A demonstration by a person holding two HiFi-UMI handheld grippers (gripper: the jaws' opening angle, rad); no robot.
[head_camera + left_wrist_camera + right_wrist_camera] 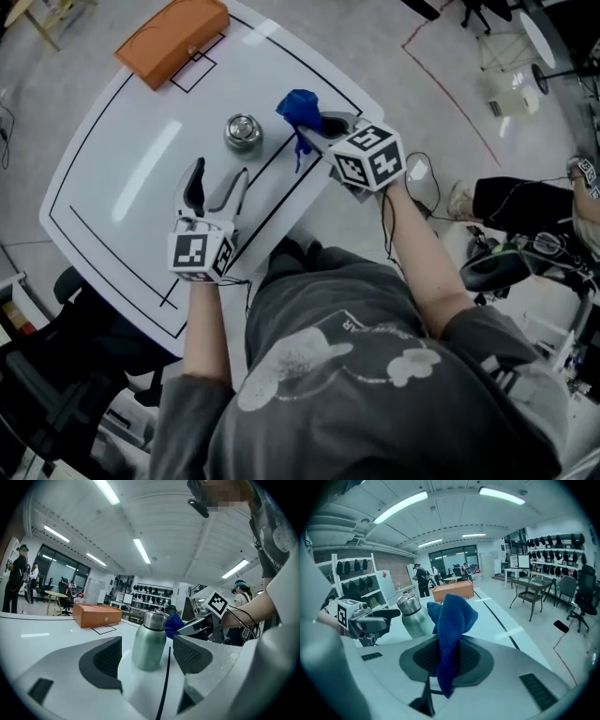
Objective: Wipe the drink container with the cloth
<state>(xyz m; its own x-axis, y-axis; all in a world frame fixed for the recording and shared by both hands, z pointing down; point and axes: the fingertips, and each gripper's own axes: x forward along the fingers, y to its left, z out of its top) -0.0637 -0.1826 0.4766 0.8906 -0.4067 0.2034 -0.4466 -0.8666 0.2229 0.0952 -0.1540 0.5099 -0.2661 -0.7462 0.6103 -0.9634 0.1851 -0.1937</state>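
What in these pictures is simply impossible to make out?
- Bottle: the head view shows only its cap from above, too small to reveal dirt.
- Bottle's right side: in the right gripper view the blue cloth covers it.
- Orange box: shut, so its contents are hidden.
- Background people: left gripper view, too small.

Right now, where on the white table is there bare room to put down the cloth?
The widest bare patch of the table lies left of the bottle, between the orange box and the left gripper. It is crowded around the bottle, where the right gripper holds the cloth close beside it.
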